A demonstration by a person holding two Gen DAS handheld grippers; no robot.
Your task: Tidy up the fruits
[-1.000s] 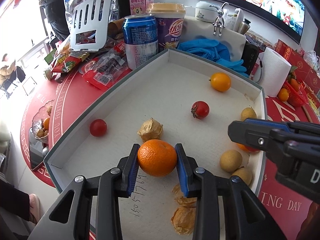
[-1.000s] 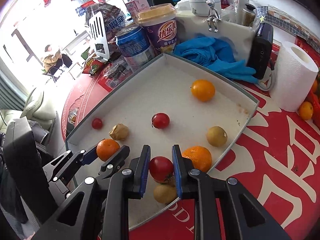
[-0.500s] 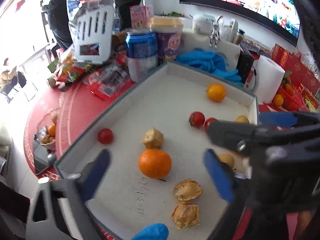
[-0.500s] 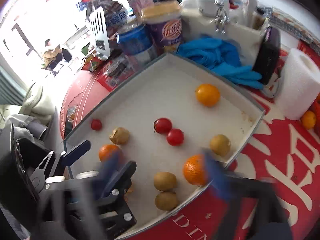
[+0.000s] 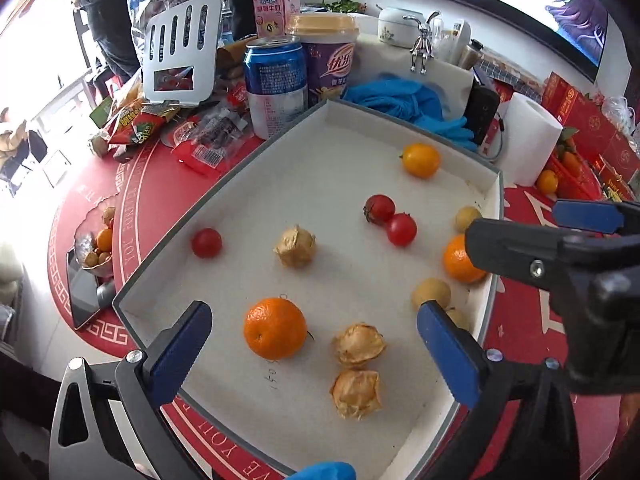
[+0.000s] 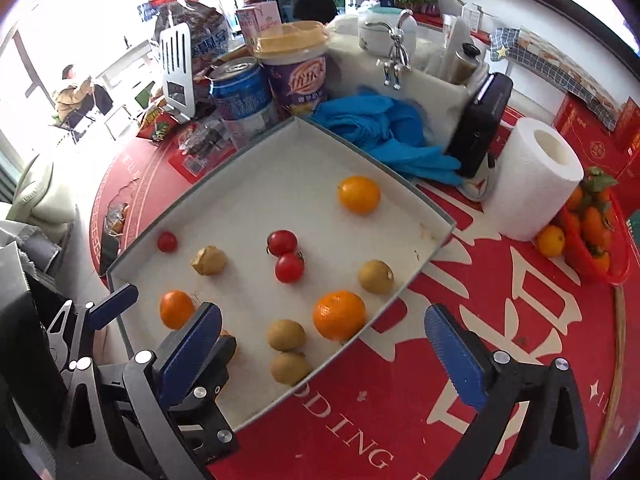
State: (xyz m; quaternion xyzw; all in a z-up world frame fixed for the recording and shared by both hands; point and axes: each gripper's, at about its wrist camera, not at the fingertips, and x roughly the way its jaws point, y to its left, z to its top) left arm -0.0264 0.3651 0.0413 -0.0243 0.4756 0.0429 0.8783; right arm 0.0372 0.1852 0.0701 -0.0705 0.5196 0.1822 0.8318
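Cluttered bench point(image 6: 460, 392) under a red printed cloth; a shallow white tray point(image 5: 200, 216) is set at its middle. Left hand-held gripper point(image 5: 312, 352): jaws just spread wide, a mandarin point(image 5: 275, 333) released beside two husked fruits point(image 5: 359, 345), apparently to group kinds. Right hand-held gripper point(image 6: 324, 356): likewise just opened and empty, a cherry tomato point(image 6: 289, 267) left touching a second tomato point(image 6: 282, 242).

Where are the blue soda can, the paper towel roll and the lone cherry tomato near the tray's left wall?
Blue soda can point(image 5: 276, 88), left wrist view, middle of its label.
Paper towel roll point(image 6: 532, 184), right wrist view, its white side.
Lone cherry tomato point(image 5: 206, 242), left wrist view, centre of its skin.
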